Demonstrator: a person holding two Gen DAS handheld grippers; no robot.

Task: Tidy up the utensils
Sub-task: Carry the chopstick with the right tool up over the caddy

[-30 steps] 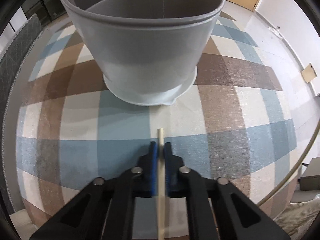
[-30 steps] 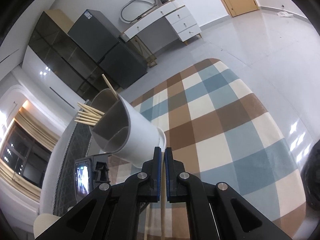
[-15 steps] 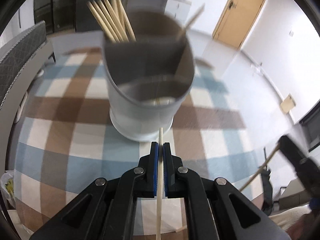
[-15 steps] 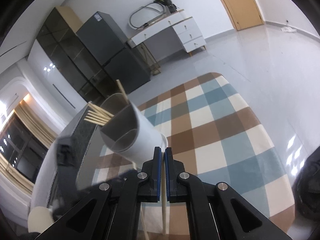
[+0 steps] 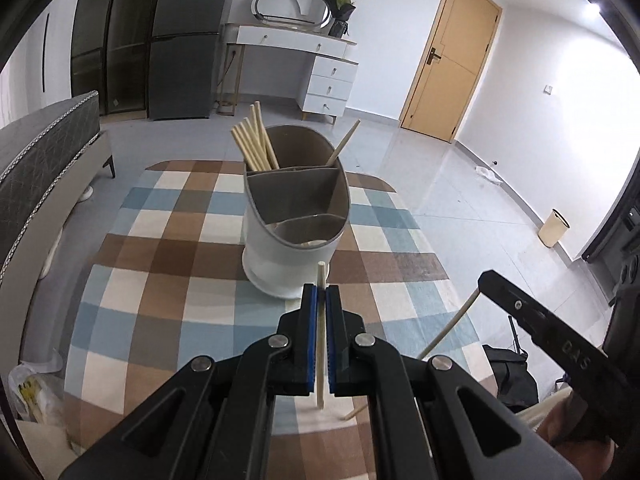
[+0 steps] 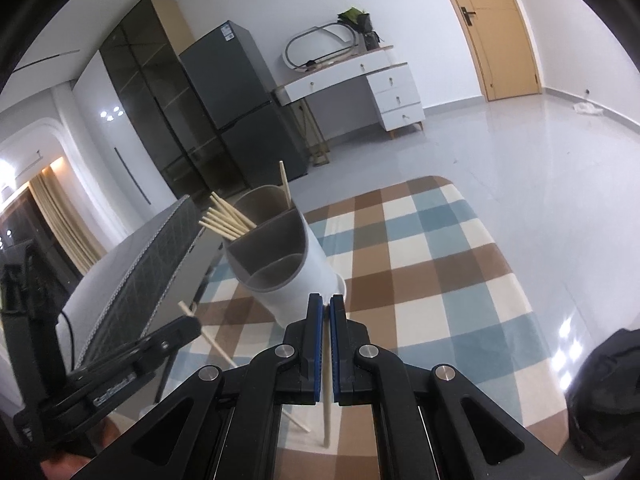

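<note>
A grey-and-white divided utensil holder [image 5: 294, 236] stands on the plaid tablecloth [image 5: 160, 280]. Several chopsticks [image 5: 256, 144] lean in its back left compartment and a single one [image 5: 344, 144] in the back right. My left gripper [image 5: 320, 294] is shut on an upright chopstick [image 5: 320, 276], just short of the holder's near wall. In the right wrist view my right gripper [image 6: 326, 302] is shut on another chopstick [image 6: 327, 408], in front of the holder [image 6: 288, 276]. Each gripper also shows in the other's view: the right gripper [image 5: 536, 328] and the left gripper [image 6: 132, 352].
A grey padded sofa edge [image 5: 44, 160] runs along the table's left side. Beyond the table are a dark fridge [image 6: 236, 100], a white dresser [image 5: 320, 68], a wooden door [image 5: 452, 60] and a small bin [image 5: 554, 226]. A black bag [image 6: 604, 376] sits by the right edge.
Both grippers rose and drew back from the holder, so its rim and compartments now show from above. The right gripper came into the left wrist view. Both stayed shut on their chopsticks.
</note>
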